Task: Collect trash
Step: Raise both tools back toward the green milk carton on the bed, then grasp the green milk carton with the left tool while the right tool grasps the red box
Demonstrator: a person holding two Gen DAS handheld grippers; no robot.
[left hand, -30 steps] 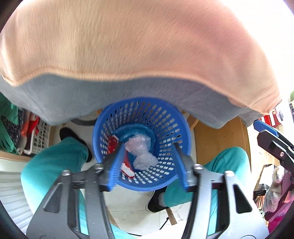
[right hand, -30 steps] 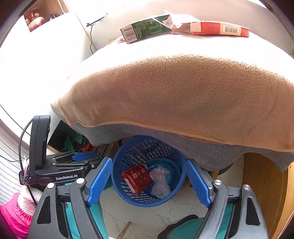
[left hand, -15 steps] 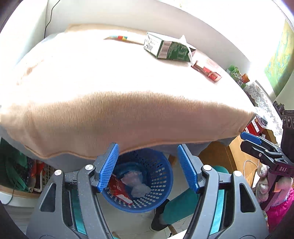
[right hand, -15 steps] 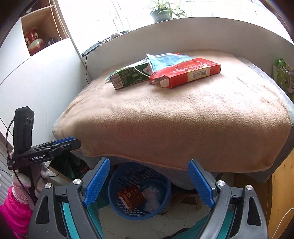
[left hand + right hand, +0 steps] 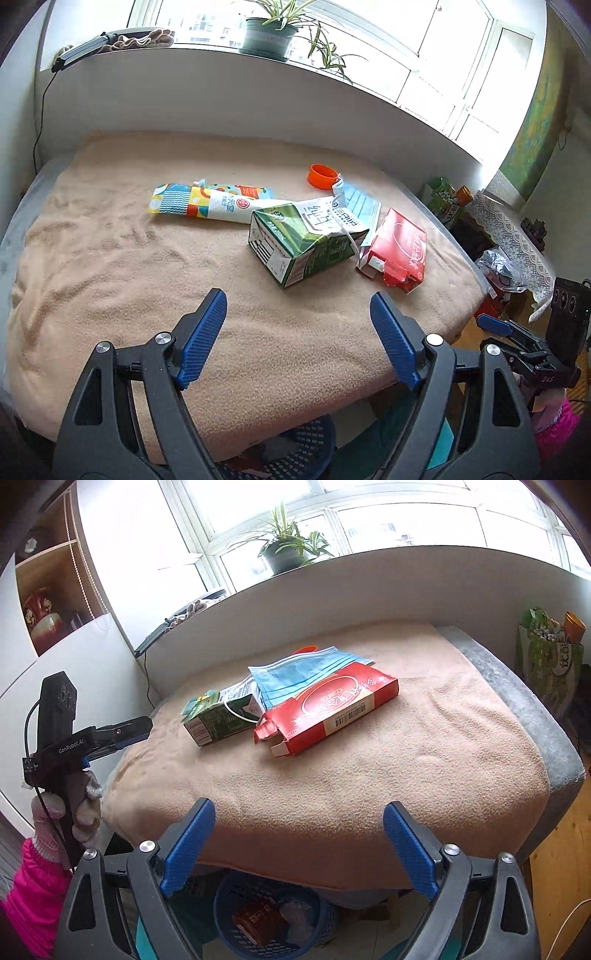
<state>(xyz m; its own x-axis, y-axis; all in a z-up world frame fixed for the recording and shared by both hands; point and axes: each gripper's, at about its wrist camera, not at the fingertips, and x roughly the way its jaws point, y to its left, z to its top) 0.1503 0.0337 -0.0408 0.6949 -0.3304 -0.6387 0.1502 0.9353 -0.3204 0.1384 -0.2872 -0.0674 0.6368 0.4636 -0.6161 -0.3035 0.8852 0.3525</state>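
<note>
A green milk carton [image 5: 308,242] [image 5: 221,716] lies on the tan blanket [image 5: 110,258]. A torn red box [image 5: 397,251] [image 5: 332,709] lies to its right, with a blue face mask [image 5: 360,208] [image 5: 306,672] behind them. A colourful wrapper [image 5: 207,201] and an orange cap [image 5: 323,176] lie farther back. The blue basket [image 5: 321,919] [image 5: 295,450] sits under the table's near edge, holding a red packet [image 5: 258,921] and clear plastic [image 5: 295,915]. My left gripper [image 5: 297,317] and right gripper [image 5: 299,827] are both open and empty above the near edge.
A white wall ledge with a potted plant [image 5: 271,35] runs behind the table. A green bag [image 5: 550,657] stands at the right. A shelf with a red vase [image 5: 37,609] is at the left. The other gripper shows in each view, the right gripper [image 5: 532,350] and the left gripper [image 5: 92,738].
Both grippers have risen from above the blue basket below the table edge to over the tabletop, bringing the trash on the blanket into view. Both stayed open.
</note>
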